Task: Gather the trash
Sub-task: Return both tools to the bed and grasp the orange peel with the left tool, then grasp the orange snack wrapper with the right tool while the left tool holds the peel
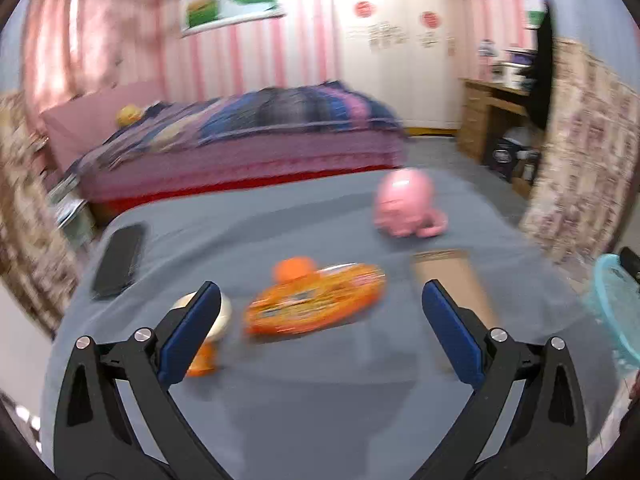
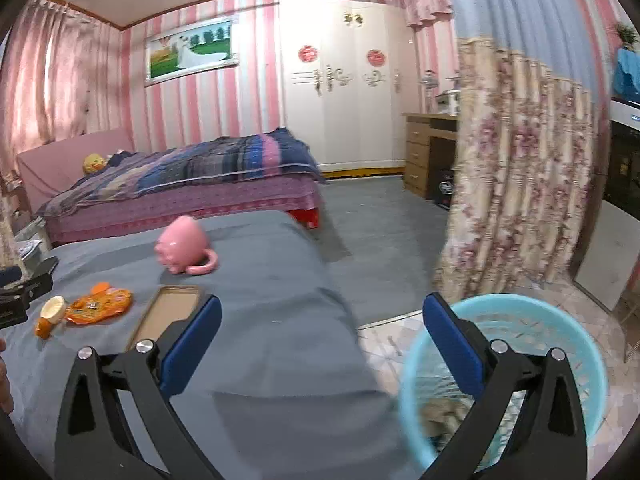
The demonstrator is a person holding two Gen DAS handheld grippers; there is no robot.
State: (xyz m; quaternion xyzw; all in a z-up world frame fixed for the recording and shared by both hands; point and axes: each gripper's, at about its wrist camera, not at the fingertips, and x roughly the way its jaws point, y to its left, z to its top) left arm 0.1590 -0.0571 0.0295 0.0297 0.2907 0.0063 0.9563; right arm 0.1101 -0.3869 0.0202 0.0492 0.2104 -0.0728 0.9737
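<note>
An orange snack wrapper [image 1: 316, 300] lies on the grey cloth-covered table [image 1: 304, 392], straight ahead of my open, empty left gripper [image 1: 320, 316]. An orange and cream cup [image 1: 212, 332] lies beside the left finger. The wrapper [image 2: 98, 306] and cup [image 2: 50, 314] also show at the left of the right wrist view. My right gripper [image 2: 322, 332] is open and empty, over the table's right edge. A light blue trash basket [image 2: 504, 380] stands on the floor under its right finger, and shows at the right edge of the left wrist view [image 1: 614, 312].
A pink mug [image 1: 406, 204] lies on its side at the table's far end. A brown flat case [image 1: 456, 292] lies right of the wrapper. A black phone [image 1: 118, 260] lies at the table's left. A bed [image 2: 180, 184], a floral curtain [image 2: 516, 172] and a wooden desk [image 2: 426, 152] stand beyond.
</note>
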